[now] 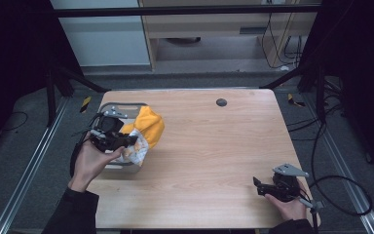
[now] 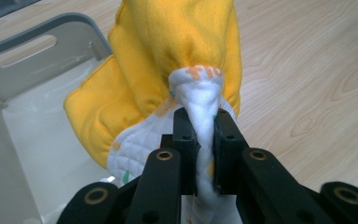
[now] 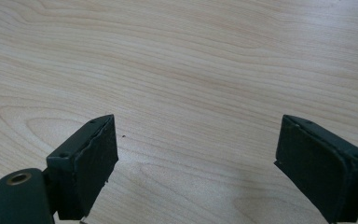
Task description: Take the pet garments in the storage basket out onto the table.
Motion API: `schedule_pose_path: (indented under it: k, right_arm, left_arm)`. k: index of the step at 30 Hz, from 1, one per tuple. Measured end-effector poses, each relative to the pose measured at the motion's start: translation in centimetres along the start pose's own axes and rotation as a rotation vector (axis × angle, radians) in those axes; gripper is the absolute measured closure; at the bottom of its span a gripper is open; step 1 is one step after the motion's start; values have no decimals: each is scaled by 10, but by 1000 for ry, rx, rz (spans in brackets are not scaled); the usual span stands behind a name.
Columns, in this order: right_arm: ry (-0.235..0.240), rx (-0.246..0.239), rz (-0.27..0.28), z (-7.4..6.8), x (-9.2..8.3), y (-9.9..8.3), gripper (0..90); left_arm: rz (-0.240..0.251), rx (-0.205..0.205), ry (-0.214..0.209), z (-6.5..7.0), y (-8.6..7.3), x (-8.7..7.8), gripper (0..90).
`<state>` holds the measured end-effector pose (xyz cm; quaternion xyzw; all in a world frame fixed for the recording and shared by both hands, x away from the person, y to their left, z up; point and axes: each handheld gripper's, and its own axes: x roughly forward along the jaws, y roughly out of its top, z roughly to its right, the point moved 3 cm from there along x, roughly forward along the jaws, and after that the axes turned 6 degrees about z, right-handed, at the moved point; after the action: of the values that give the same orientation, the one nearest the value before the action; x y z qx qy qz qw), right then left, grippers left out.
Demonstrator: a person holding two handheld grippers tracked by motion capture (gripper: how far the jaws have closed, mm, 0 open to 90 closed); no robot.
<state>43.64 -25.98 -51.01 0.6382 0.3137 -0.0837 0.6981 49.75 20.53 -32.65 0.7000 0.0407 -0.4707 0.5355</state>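
A yellow cloth (image 1: 148, 127) with a white printed lining hangs over the right rim of a grey bin (image 1: 119, 108) at the table's left. My left gripper (image 1: 126, 141) is shut on a bunched white fold of that cloth (image 2: 204, 93), the two black pads (image 2: 185, 135) pinching it, just over the bin (image 2: 37, 93). My right gripper (image 1: 257, 184) rests low near the table's front right corner, pointing left. Its jaws stand wide open over bare wood, with nothing between the pads (image 3: 91, 158).
The wooden table (image 1: 214, 146) stretches between the two grippers. A small dark round spot (image 1: 221, 102) sits near the far edge. Cables (image 1: 341, 195) trail off the table's right side. Dark frame bars stand beyond the far corners.
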Motion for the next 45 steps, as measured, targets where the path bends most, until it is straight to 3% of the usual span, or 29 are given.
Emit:
schedule_pose_path:
  k: [18,31,45]
  right_arm:
    - [-1,0,6,1,-1,0,126]
    - [-1,0,8,1,-1,0,126]
    - [-2,-1,9,1,-1,0,126]
  left_arm:
    - [22,57,-68,31,15,7,819]
    - [-8,111,-106,48,20,23,819]
    - [-52,151,-146,67,14,50,819]
